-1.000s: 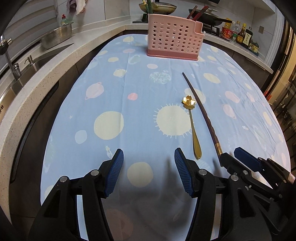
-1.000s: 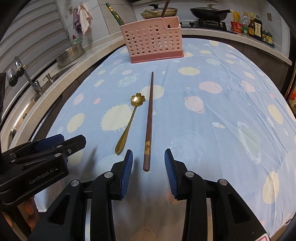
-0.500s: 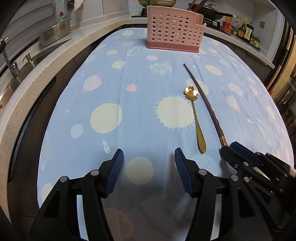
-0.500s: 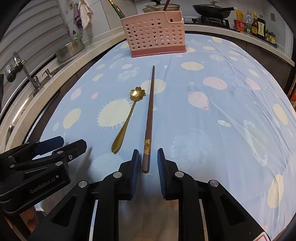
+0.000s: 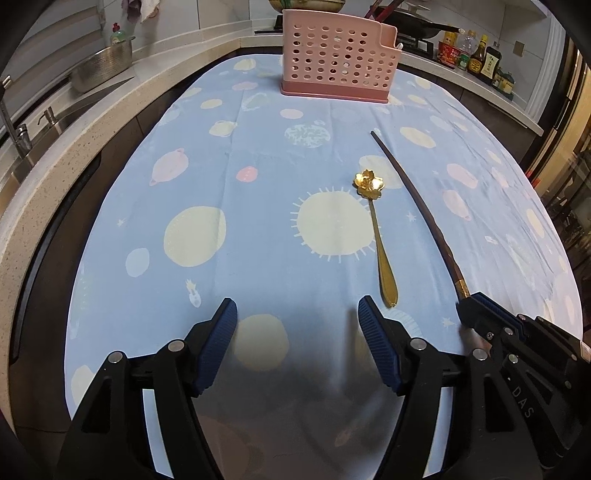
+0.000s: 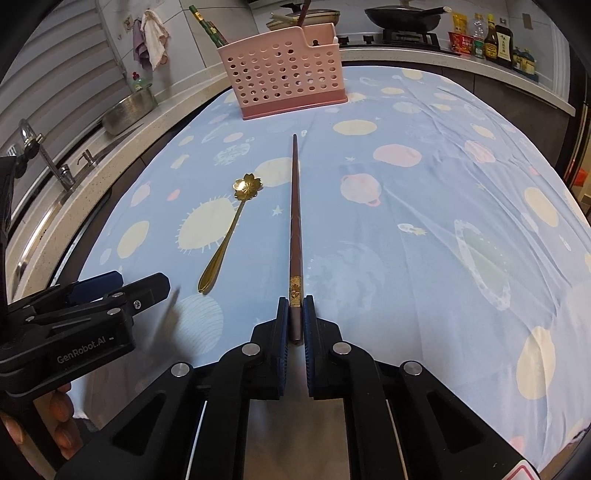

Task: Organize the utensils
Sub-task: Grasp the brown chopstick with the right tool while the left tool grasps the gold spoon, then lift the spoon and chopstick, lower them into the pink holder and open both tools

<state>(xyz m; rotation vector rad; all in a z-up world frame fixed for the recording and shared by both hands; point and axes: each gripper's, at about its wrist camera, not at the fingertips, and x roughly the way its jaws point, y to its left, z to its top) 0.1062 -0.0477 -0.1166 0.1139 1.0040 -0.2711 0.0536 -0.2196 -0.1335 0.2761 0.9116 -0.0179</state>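
Clamping the thick end of the dark chopstick [image 6: 295, 236], the right gripper [image 6: 295, 317] has its two blue pads pressed against the wood just behind the gold band; the chopstick lies flat on the blue planet-print tablecloth [image 6: 424, 206], its thin tip pointing toward the pink perforated utensil holder [image 6: 282, 75] at the far end of the table. Just to the left of the chopstick, near but not touching, rests the gold flower-bowl spoon [image 6: 227, 236], handle toward the grippers. The left gripper [image 5: 297, 332] hangs above the cloth with its jaws spread wide and nothing between them, the spoon's handle tip just beyond its right pad; behind the holder, on the counter, sit a wok [image 6: 404, 16] and a row of sauce bottles [image 6: 487, 38].
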